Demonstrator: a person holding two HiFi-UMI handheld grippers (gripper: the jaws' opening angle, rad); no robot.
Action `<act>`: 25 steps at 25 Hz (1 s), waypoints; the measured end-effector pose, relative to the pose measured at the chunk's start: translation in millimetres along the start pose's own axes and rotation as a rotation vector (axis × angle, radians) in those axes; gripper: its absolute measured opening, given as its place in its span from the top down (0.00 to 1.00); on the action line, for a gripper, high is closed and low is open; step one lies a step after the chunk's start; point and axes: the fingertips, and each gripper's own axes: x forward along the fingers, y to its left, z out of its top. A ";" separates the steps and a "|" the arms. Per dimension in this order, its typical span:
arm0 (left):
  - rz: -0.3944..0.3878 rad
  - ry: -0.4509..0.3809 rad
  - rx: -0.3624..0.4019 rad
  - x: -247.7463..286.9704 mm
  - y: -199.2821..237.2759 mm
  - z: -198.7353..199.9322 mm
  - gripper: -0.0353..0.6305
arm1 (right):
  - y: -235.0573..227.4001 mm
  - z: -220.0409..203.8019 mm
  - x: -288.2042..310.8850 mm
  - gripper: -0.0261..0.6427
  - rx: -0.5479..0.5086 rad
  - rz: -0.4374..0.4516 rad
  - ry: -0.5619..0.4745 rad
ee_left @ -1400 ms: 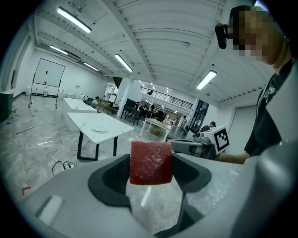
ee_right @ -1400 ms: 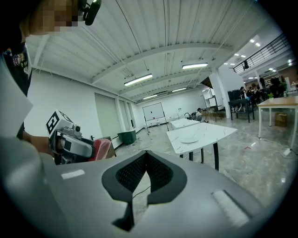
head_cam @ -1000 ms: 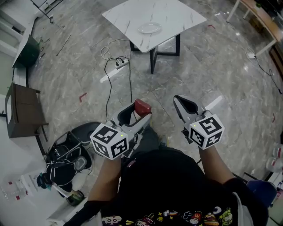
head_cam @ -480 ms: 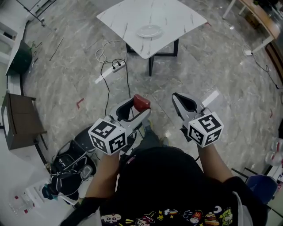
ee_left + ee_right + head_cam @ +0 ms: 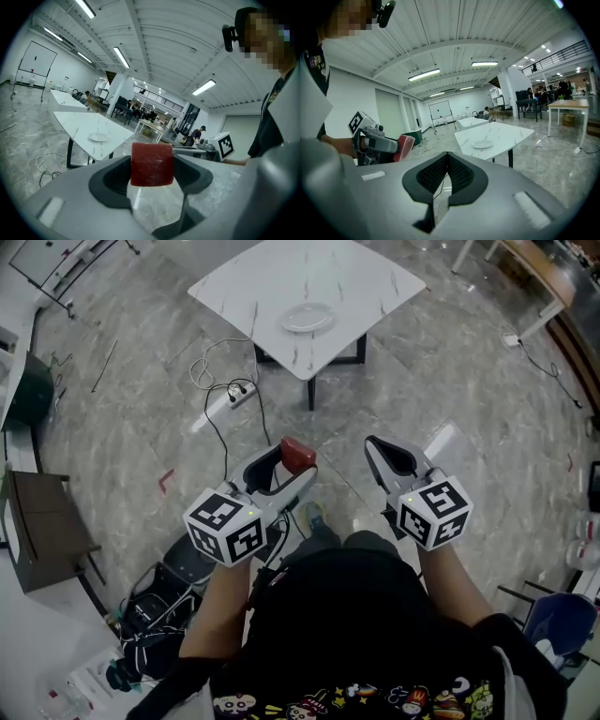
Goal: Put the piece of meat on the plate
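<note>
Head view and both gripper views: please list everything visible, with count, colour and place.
table: one, white marbled, on the floor ahead.
plate: one, white, on the table.
piece of meat: one, red, between the left gripper's jaws.
power strip: one, white, on the floor left of the table.
left gripper: one, grey, jaws shut on the piece of meat.
right gripper: one, grey, jaws together, empty.

Long white ceiling tube lamps (image 5: 122, 57) at upper left give bright, even light; the glossy grey marble floor (image 5: 469, 381) glares; the dark red meat cube (image 5: 151, 164) looks soft; corners bend and darken.
</note>
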 end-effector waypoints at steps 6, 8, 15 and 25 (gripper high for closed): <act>-0.013 0.006 -0.005 4.1 20.8 6.9 0.36 | -4.5 1.1 15.4 0.92 0.016 -0.025 0.011; -0.011 0.009 -0.011 7.7 26.4 8.8 0.36 | -7.5 0.7 21.7 0.92 0.016 -0.020 0.019; 0.010 0.035 -0.023 32.0 47.4 16.6 0.36 | -30.0 7.8 47.0 0.92 0.031 0.005 0.028; 0.052 0.050 -0.032 83.8 68.2 43.0 0.36 | -85.7 29.1 81.1 0.92 0.038 0.057 0.036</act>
